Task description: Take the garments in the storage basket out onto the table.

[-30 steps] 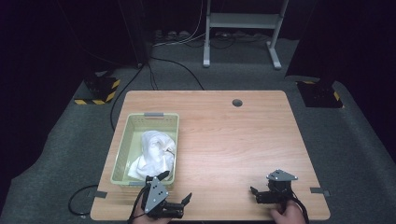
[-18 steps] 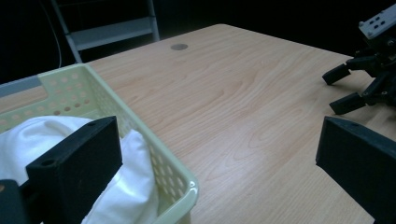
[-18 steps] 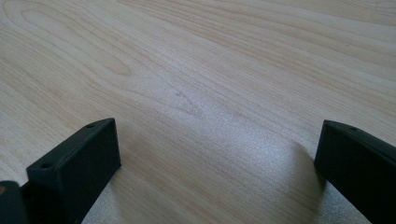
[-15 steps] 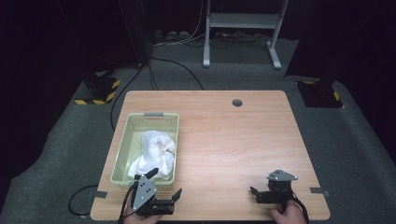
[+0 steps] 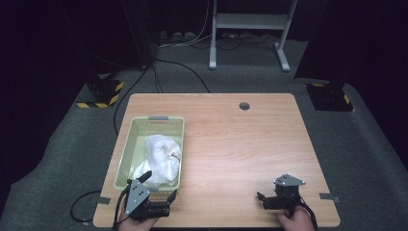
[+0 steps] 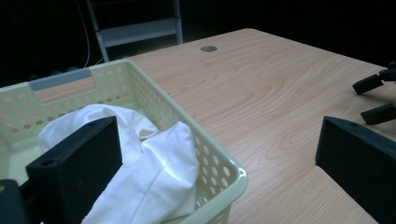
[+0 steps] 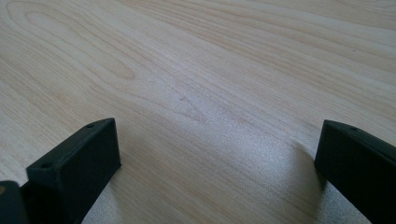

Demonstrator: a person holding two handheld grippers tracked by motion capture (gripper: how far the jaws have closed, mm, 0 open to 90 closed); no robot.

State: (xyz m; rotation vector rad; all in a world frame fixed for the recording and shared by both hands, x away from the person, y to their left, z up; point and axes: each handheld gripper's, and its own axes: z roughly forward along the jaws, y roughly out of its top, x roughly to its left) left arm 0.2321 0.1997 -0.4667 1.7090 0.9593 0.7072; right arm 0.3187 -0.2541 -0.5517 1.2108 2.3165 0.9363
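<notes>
At the near edge of the tabletop (image 5: 231,144) in the high view, the left tool (image 5: 159,190) sits spread at the near end of the pale green basket (image 5: 126,149), which holds a crumpled white cloth (image 5: 159,161); the right tool (image 5: 261,199) rests well apart, released. In the left gripper view, one jaw overlaps the cloth (image 6: 154,172), the other hangs over bare wood. In the right gripper view, the jaws stand wide over wood grain.

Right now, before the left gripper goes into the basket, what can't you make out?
- Basket floor, both high and left gripper views: white cloth covers most of it, anything beneath is hidden.
- Cloth's near end, left gripper view: behind the left gripper's jaw and the bottom edge.
- Dark bit on the cloth, high view: too small.
</notes>
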